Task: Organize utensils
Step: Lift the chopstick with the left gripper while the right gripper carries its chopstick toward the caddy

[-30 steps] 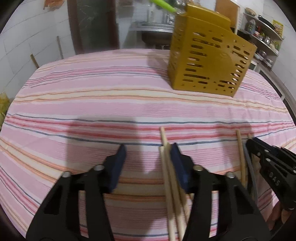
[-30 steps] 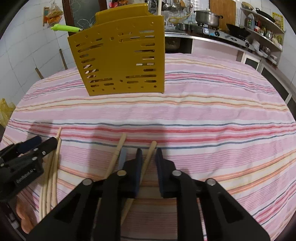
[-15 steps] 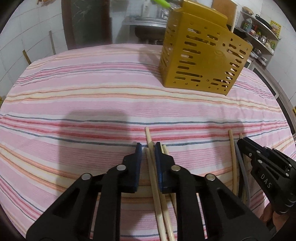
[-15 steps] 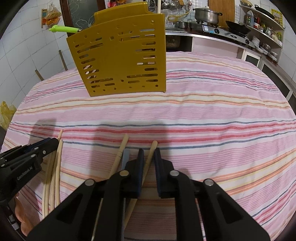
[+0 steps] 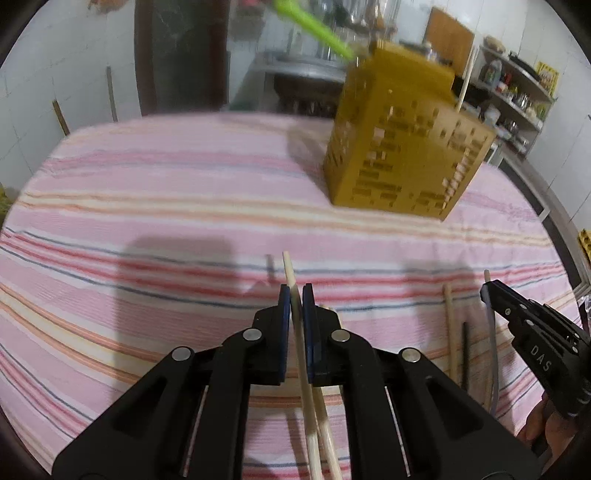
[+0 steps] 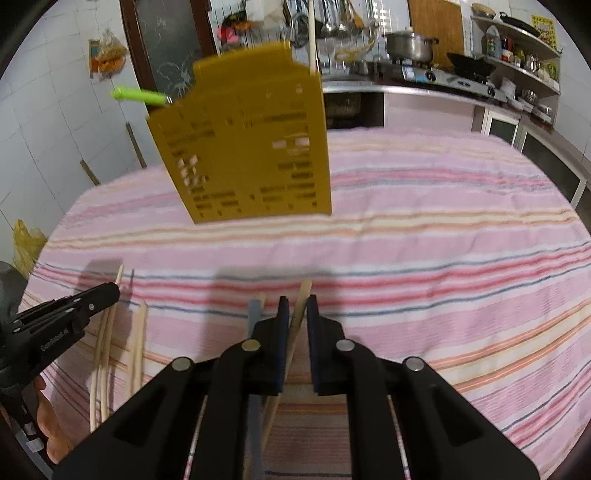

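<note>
Both chopsticks (image 5: pixel 295 306) (image 6: pixel 297 314) vanish between clamped claws.

A home kitchen. A gas stove (image 6: pixel 439 75) stands on a steel counter (image 6: pixel 373 88) at the back, with a lidded metal pot (image 6: pixel 410 46) and a dark wok (image 6: pixel 471 62) on it. Ladles and spoons (image 6: pixel 332 18) hang above. Wall shelves (image 6: pixel 524 55) hold bottles and jars. The walls are white tile (image 6: pixel 48 122). In front, a table under a pink striped cloth (image 6: pixel 424 240) carries a yellow utensil holder (image 6: pixel 251 155).
</note>
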A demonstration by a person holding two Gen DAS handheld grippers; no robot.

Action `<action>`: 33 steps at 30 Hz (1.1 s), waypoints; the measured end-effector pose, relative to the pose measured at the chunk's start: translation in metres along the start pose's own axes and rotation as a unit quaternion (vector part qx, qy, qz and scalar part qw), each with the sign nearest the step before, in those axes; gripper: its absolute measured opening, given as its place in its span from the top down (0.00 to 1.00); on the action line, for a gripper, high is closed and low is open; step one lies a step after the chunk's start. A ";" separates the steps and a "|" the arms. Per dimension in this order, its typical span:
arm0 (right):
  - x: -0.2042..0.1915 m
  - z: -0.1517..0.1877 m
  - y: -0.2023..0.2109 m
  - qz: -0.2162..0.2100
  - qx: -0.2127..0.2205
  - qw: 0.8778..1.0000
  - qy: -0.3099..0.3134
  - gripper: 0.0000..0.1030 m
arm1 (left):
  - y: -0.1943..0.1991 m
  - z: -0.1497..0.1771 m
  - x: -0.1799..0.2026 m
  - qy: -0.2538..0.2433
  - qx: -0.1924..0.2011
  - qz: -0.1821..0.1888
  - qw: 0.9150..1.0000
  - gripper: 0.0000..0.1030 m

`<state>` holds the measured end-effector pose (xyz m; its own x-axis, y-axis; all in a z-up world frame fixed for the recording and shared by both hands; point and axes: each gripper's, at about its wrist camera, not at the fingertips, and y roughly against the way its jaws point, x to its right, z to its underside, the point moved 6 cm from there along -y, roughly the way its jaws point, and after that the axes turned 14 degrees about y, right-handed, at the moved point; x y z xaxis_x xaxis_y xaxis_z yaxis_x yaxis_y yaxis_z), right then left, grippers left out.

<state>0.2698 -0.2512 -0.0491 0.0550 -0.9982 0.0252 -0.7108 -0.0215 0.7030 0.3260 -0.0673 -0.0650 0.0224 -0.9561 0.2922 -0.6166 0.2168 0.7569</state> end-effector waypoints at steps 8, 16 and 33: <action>0.008 -0.025 0.051 0.019 0.079 0.997 0.009 0.92 | 0.061 -0.019 0.004 -0.005 0.086 0.033 0.996 0.95; 0.010 -0.035 0.094 0.043 0.150 0.988 0.021 0.94 | 0.111 -0.023 0.010 -0.019 0.142 0.053 0.988 0.96; -0.001 -0.036 0.137 0.054 0.223 0.973 0.037 0.94 | 0.157 -0.016 0.017 -0.046 0.208 0.056 0.975 0.96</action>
<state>0.1977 -0.2506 0.0726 0.0014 -0.9896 0.1439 -0.9477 0.0446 0.3160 0.2423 -0.0466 0.0687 -0.1231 -0.9489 0.2907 -0.8778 0.2407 0.4142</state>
